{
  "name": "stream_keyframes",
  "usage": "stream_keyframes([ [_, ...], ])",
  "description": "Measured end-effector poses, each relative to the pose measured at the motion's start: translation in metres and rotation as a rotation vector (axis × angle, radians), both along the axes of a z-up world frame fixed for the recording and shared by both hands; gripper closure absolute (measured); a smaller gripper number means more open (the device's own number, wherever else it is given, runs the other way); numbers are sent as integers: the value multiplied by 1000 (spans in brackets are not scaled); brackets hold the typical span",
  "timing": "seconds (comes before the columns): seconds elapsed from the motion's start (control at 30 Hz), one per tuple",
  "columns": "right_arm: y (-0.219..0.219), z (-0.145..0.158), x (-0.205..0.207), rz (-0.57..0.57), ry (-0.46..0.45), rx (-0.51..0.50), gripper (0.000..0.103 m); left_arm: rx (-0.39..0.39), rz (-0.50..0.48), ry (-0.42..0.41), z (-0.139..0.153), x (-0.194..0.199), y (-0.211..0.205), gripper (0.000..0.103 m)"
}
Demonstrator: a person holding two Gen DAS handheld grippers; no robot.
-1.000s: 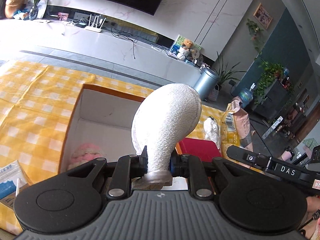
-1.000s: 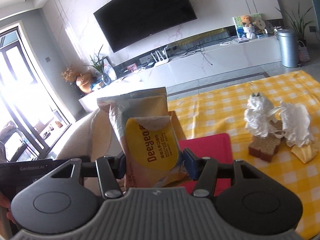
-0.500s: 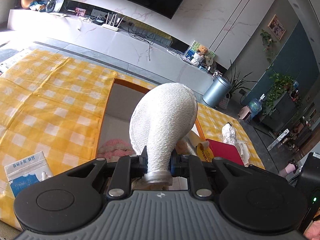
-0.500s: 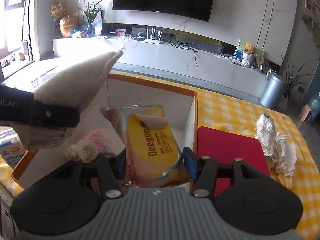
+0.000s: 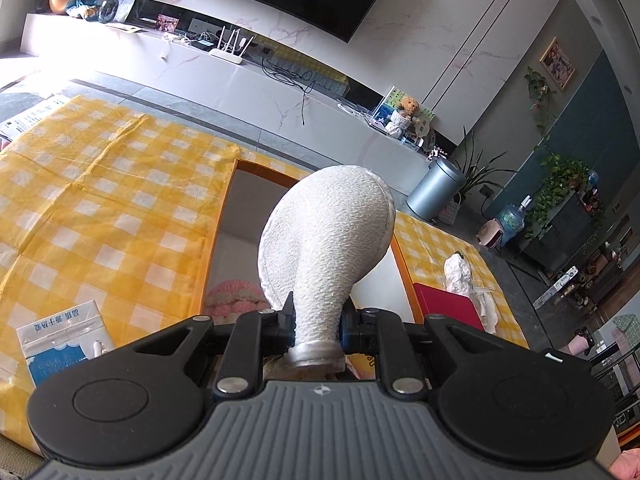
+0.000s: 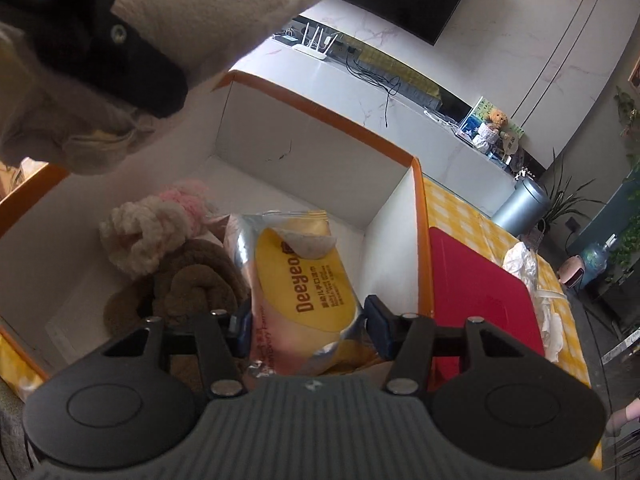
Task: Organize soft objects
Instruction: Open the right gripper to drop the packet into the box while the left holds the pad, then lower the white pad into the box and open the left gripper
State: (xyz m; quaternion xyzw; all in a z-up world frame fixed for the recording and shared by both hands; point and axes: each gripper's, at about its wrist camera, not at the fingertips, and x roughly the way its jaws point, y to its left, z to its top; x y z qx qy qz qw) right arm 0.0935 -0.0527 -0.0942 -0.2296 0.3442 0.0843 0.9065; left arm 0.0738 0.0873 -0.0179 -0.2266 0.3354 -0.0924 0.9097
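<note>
Wipes in a soft yellow plastic pack (image 6: 308, 292), squeezed by the right gripper (image 6: 306, 322), hang just above the white orange-rimmed cardboard box (image 6: 320, 120) floor, long side pointing away.

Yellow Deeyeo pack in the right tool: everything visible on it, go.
The Deeyeo pack is a soft, glossy foil-plastic pouch with a big yellow label, brown lettering and a partly peeled white flap near its top. Its crimped top edge points away from the camera. The right tool grips its lower end over the open orange-rimmed box, above the brown knitted piece; whether they touch is unclear.
</note>
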Motion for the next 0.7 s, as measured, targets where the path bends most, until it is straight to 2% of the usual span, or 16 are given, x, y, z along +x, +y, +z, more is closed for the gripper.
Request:
stream_keyframes([
  [0.13, 2, 0, 2, 8, -7, -36, 48, 4, -4, 7, -1, 1, -2, 83],
  [0.2, 4, 2, -2, 19, -17, -48, 42, 5, -5, 7, -1, 1, -3, 83],
  [0.27, 1, 5, -4, 30, -41, -54, 19, 8, -9, 4, 0, 1, -5, 82],
  [0.33, 1, 9, -6, 43, -64, -47, 14, 11, -12, -3, 0, 1, -6, 83],
  [0.57, -23, 35, -11, 70, -103, 79, 10, -7, -14, -7, -5, 7, -9, 83],
  [0.7, -49, 53, -12, 47, -118, 223, 10, -61, -3, -4, -17, 16, -12, 83],
])
